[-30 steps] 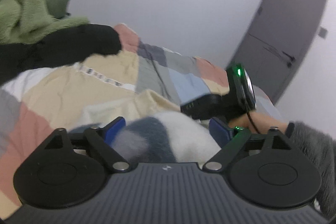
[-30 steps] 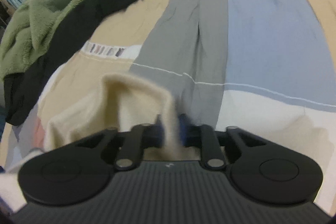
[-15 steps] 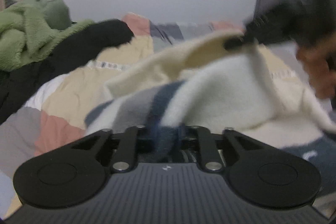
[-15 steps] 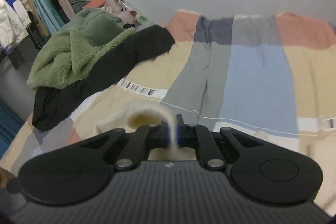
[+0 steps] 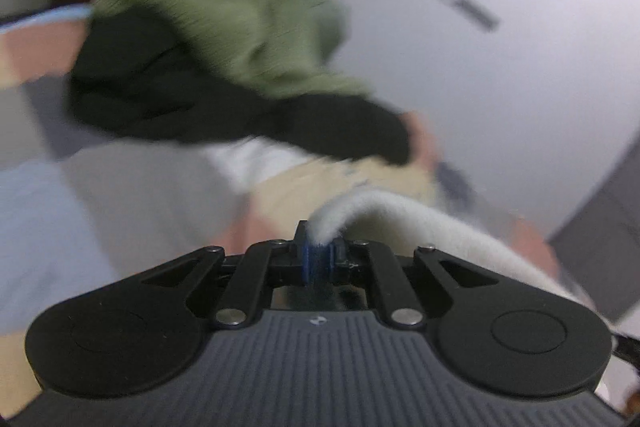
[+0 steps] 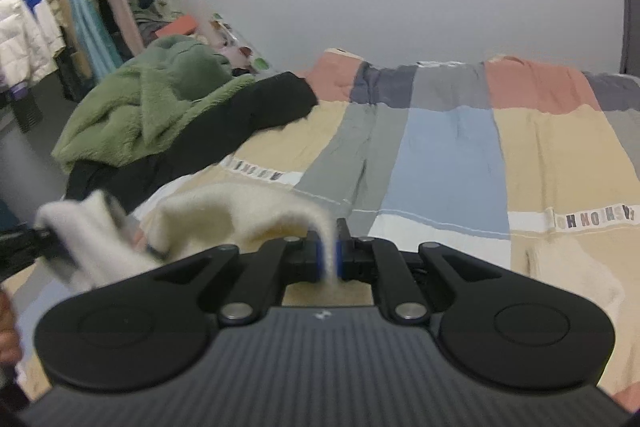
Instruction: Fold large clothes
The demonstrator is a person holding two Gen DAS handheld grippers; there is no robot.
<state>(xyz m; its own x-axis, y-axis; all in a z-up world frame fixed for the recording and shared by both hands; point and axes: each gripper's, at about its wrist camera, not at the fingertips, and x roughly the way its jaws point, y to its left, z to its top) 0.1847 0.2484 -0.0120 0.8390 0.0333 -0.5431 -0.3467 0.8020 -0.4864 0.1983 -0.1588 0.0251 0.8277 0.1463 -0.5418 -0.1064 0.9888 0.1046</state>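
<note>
Between your left tongs (image 5: 319, 254), where a second ago there was open air and loose fleece, the blue pads are now clamped on an edge of the cream fleece garment (image 5: 404, 217). Your right tongs (image 6: 329, 254) were already pinched on another edge of the same garment (image 6: 240, 215) and have kept that grip, so you now hold it at two points. It hangs slack between the two tongs, lifted off the patchwork bed (image 6: 448, 143) rather than lying on it. That likely means you can spread it flat before the first fold. Further back, the green fleece (image 6: 148, 107) and the black garment (image 6: 256, 111) lie heaped at the bed's left edge, untouched. Beyond them clothes (image 6: 60, 3) hang on a rail.
</note>
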